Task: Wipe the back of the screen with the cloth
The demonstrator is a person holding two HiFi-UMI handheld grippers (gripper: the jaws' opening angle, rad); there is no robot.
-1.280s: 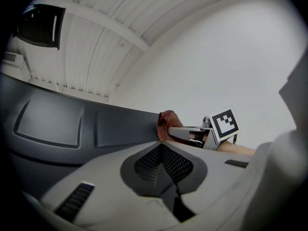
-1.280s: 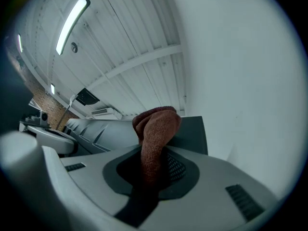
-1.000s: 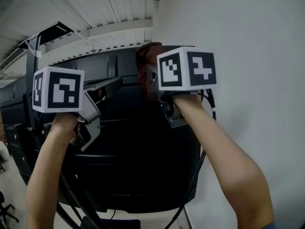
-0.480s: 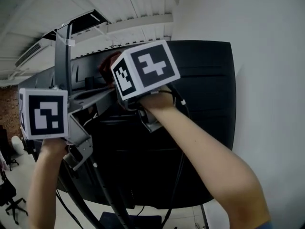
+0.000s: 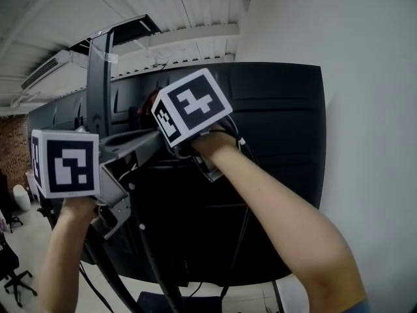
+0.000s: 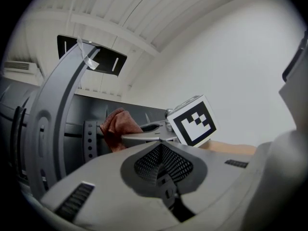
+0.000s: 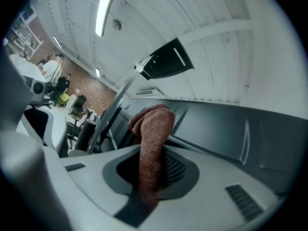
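Note:
The screen's black back point(image 5: 280, 142) fills the middle of the head view, against a white wall. My right gripper point(image 5: 155, 113) is at its upper left part, shut on a reddish-brown cloth point(image 5: 147, 102) that is pressed to the panel. In the right gripper view the cloth point(image 7: 154, 138) stands bunched up between the jaws of that gripper point(image 7: 151, 170), in front of the dark panel point(image 7: 231, 134). My left gripper point(image 5: 151, 139) is lower left, shut and holding nothing, its tip just under the right one. The left gripper view shows the cloth point(image 6: 117, 127) beyond the left gripper point(image 6: 161, 142).
A grey stand pole point(image 5: 99, 77) with a black plate on top rises left of the screen, with the stand arm point(image 6: 53, 114) beside my left gripper. Cables point(image 5: 240, 240) hang down the panel. The white wall point(image 5: 371, 77) is on the right. Office chairs point(image 5: 16, 279) stand at lower left.
My right gripper has carried the cloth leftward along the upper back of the screen. My left gripper has sunk a little and stays shut.

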